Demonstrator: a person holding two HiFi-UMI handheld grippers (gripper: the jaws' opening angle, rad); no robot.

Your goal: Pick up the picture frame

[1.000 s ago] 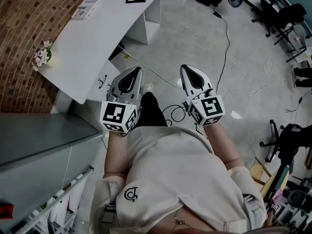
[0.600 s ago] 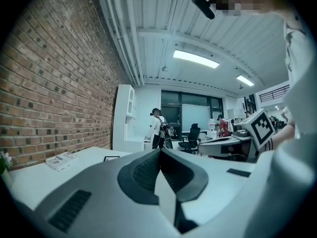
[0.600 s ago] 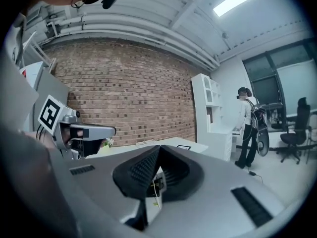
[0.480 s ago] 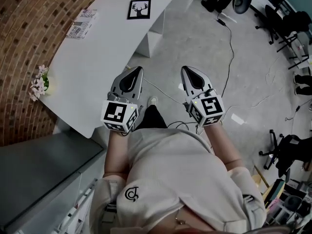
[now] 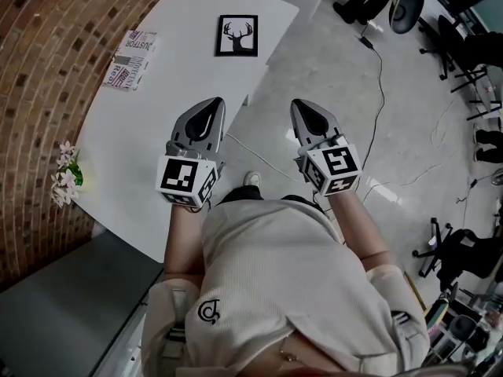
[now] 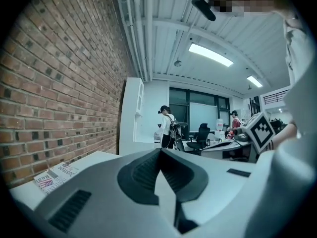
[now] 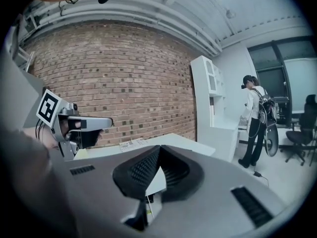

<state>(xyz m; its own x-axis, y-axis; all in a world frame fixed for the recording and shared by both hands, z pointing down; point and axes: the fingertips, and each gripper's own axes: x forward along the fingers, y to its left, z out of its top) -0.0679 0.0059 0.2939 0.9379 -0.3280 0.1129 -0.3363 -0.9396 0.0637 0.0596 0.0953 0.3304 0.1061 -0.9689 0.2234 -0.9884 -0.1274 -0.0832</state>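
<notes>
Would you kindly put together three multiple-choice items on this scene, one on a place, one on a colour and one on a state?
1. The picture frame is
A. on the floor
B. propped against the brick wall
C. lying flat on the white table

2. The frame's border is
A. white
B. black
C. red

3. The jaws of the left tool and the right tool are
A. both shut, with nothing between them
B. both wide open
C. clamped on the frame

Answers: 1 C, the head view shows it lying flat at the table's far end, beyond both tools. 2 B, a black border surrounds the white deer picture. 3 A, each tool's own view shows its pads together and empty.
</notes>
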